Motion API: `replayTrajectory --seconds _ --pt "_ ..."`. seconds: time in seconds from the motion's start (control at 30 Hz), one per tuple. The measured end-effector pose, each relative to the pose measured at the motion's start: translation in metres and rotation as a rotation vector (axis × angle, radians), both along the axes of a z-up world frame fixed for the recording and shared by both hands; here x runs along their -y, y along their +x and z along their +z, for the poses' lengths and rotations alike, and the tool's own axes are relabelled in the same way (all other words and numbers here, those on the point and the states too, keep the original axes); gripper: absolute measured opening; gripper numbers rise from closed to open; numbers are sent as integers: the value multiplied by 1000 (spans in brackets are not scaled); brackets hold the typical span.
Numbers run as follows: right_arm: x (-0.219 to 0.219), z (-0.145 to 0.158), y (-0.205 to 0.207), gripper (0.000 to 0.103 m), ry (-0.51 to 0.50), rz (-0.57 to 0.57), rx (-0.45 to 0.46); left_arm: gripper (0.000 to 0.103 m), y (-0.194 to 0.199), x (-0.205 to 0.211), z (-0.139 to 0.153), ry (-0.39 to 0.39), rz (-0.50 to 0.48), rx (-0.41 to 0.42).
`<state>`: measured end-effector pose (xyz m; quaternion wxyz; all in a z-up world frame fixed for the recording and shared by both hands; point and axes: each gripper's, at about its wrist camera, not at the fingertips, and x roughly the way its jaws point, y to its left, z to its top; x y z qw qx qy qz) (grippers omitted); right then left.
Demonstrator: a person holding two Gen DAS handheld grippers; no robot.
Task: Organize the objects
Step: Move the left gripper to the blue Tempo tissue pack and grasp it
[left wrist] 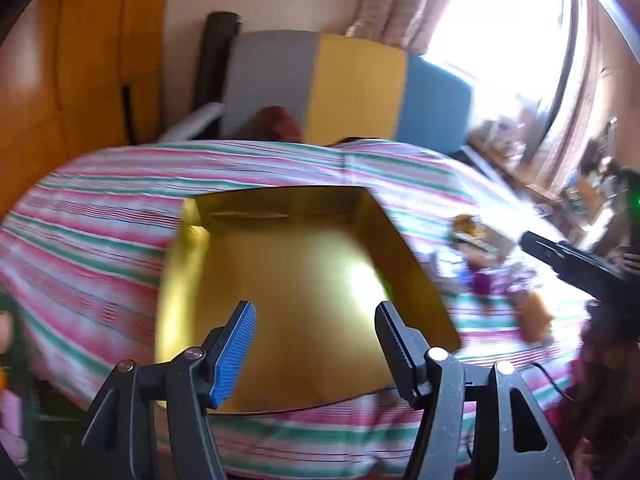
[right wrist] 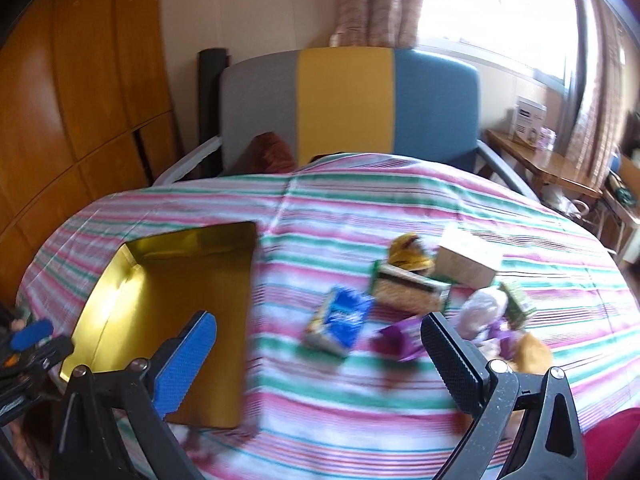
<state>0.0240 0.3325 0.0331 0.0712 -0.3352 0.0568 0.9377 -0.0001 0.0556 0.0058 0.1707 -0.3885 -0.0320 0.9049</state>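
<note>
An empty gold box (left wrist: 296, 280) lies open on the striped tablecloth (left wrist: 100, 216); it also shows at the left of the right wrist view (right wrist: 168, 300). My left gripper (left wrist: 316, 312) is open and empty, hovering over the box's near edge. My right gripper (right wrist: 320, 328) is open and empty above the cloth, between the box and a pile of snack packets. The pile holds a blue packet (right wrist: 340, 320), a purple packet (right wrist: 400, 340), a green-edged biscuit pack (right wrist: 408, 288), a yellow packet (right wrist: 408, 254) and a beige carton (right wrist: 468, 260). The pile is blurred in the left wrist view (left wrist: 488, 264).
A grey, yellow and blue chair (right wrist: 344, 108) stands behind the table. A wooden wardrobe (right wrist: 80, 92) is at the left. A side table with a white box (right wrist: 528, 120) stands by the bright window at the right. The right gripper shows at the edge of the left wrist view (left wrist: 576, 264).
</note>
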Motion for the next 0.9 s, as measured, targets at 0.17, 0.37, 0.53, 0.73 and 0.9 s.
replayTrajectory --seconds 0.17,0.37,0.53,0.73,0.9 --pt "-76 9 2 103 -57 -160 -14 65 -6 -43 0 -35 -125 7" --pt "-153 -8 7 103 -143 -307 16 65 -33 -103 -7 -77 -254 125" --pt "-179 -33 17 103 -253 -324 15 65 -53 -152 -15 -133 -326 161" --pt "-196 -40 22 103 -386 -330 -13 65 -80 -212 -35 -223 -401 194" --pt "-199 -43 22 103 -452 -303 -23 64 -99 -250 -60 -292 -447 228"
